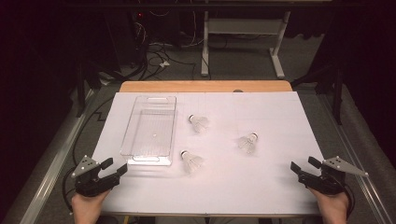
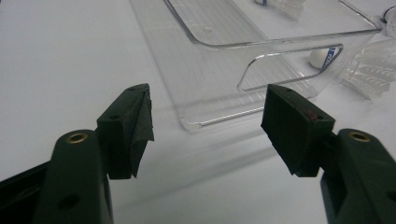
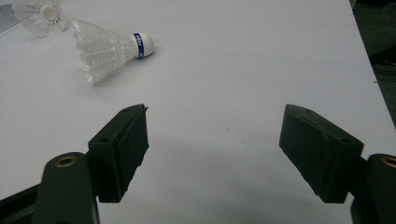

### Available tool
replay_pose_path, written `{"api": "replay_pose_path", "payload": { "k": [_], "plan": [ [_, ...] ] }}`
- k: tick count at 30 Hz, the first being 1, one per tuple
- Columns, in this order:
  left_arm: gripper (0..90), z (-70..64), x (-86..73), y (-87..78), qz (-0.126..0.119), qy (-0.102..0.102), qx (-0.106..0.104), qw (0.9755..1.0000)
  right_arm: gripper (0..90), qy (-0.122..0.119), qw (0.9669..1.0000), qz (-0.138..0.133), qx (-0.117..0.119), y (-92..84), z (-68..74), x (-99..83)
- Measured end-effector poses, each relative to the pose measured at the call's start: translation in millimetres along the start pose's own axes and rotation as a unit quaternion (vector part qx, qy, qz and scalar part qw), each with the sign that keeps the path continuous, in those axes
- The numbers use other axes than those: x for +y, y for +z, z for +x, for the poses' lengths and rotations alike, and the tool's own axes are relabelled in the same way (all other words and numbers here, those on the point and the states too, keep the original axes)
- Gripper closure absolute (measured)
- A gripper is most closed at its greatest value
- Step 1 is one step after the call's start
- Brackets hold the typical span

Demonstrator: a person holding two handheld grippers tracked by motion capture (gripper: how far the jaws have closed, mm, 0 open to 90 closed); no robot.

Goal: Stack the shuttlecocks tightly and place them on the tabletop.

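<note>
Both the left gripper (image 1: 116,167) and the right gripper (image 1: 302,166) are held with jaws apart and empty. Three shuttlecocks (image 1: 192,161) (image 1: 247,142) (image 1: 199,123) are seen lying ahead, between them, just beside the clear tray (image 1: 140,156) that sits in front of the left gripper. The light feather skirts could be crushed by a hard squeeze, or a shuttlecock rolled away if nudged by one jaw first.

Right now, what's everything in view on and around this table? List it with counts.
shuttlecocks: 3, white, lying on the sheet right of the bin
bin: 1, clear plastic, empty, left half of the sheet
sheet: 1, white, covering the table
table: 1, wooden edge showing at the far side
desk frame: 1, white, on the floor behind
left tongs: 1, black, open, near left corner
right tongs: 1, black, open, near right corner
hands: 2, bottom edge
</note>
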State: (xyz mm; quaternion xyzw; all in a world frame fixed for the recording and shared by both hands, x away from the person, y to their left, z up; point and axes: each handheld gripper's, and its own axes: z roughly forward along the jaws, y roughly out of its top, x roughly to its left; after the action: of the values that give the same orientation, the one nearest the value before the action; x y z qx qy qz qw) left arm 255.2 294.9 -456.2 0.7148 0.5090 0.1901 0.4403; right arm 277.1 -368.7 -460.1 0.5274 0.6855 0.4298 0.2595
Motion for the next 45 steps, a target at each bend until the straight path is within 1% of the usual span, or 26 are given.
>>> {"api": "replay_pose_path", "payload": {
  "k": [7,16,19,21,26,29,35,39,45],
  "plan": [
    [34.6,0.3,-0.4,-1.1,-0.001,-0.004,-0.001,1.0000,24.2,0.000,1.0000,-0.001,0.002,0.0,0.5,0.2],
    [34.8,-1.7,-0.1,-0.5,0.006,-0.001,0.001,1.0000,24.2,0.002,1.0000,-0.001,0.005,0.2,-0.1,0.0],
    [34.8,-1.9,0.0,-1.0,0.008,-0.003,0.002,1.0000,24.2,-0.006,1.0000,0.002,0.005,0.6,2.1,0.7],
    [34.8,-3.0,0.2,-1.3,0.012,0.000,0.002,0.9999,24.2,-0.008,1.0000,0.002,0.005,0.8,2.5,0.7],
    [34.8,-7.0,0.4,-2.2,0.014,0.001,0.001,0.9999,24.3,-0.002,1.0000,0.001,0.008,0.6,1.7,0.5],
    [34.7,-10.1,2.8,-1.9,0.014,0.006,0.000,0.9999,24.5,-0.005,0.9999,0.003,0.010,1.1,1.7,0.4],
    [34.7,-18.0,3.0,-0.6,0.016,0.012,-0.007,0.9998,24.2,-0.001,0.9999,0.004,0.014,1.7,1.6,0.5],
    [34.7,-23.0,4.3,0.3,0.015,0.017,-0.013,0.9997,24.2,-0.004,0.9999,0.003,0.015,1.5,2.4,0.5],
    [34.8,-31.4,4.8,0.6,0.014,0.026,-0.023,0.9993,24.2,-0.002,0.9999,0.004,0.013,1.6,2.5,0.4]
  ]
}}
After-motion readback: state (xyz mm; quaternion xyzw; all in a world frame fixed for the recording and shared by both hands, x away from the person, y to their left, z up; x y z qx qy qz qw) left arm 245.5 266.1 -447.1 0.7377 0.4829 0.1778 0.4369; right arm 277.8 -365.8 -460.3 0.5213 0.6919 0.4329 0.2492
